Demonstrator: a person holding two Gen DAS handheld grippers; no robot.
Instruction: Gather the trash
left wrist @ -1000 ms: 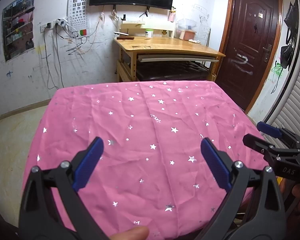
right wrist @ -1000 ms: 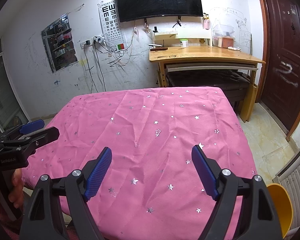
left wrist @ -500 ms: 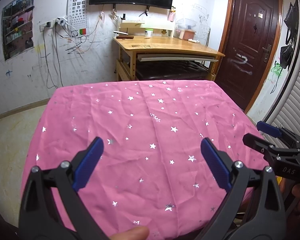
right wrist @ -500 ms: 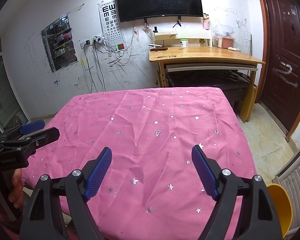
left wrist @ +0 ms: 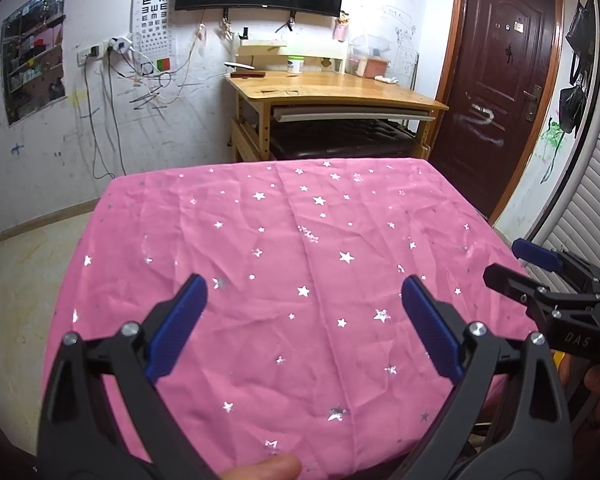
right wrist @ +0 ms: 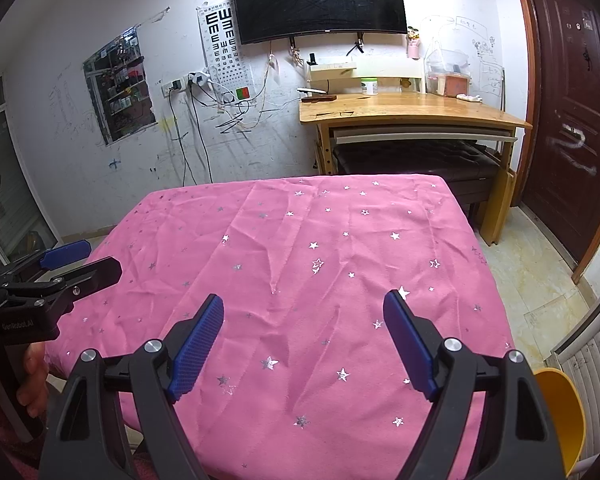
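A table under a pink cloth with silver stars [left wrist: 300,280] [right wrist: 320,280] fills both views. No piece of trash shows on it. My left gripper [left wrist: 302,292] hovers over the near edge, open, with nothing between its blue pads. My right gripper [right wrist: 303,310] hangs over the near right part of the cloth, also open and empty. Each gripper appears in the other's view: the right gripper [left wrist: 540,272] at the right edge, the left gripper [right wrist: 72,264] at the left edge. A yellow bin [right wrist: 560,412] stands beside the table's near right corner.
A wooden desk [right wrist: 412,114] with a jar and boxes stands against the far wall, a dark bench under it. A brown door [left wrist: 500,92] is at the right, a slatted white panel [right wrist: 592,372] near the bin. Bare floor [left wrist: 24,280] lies left of the table.
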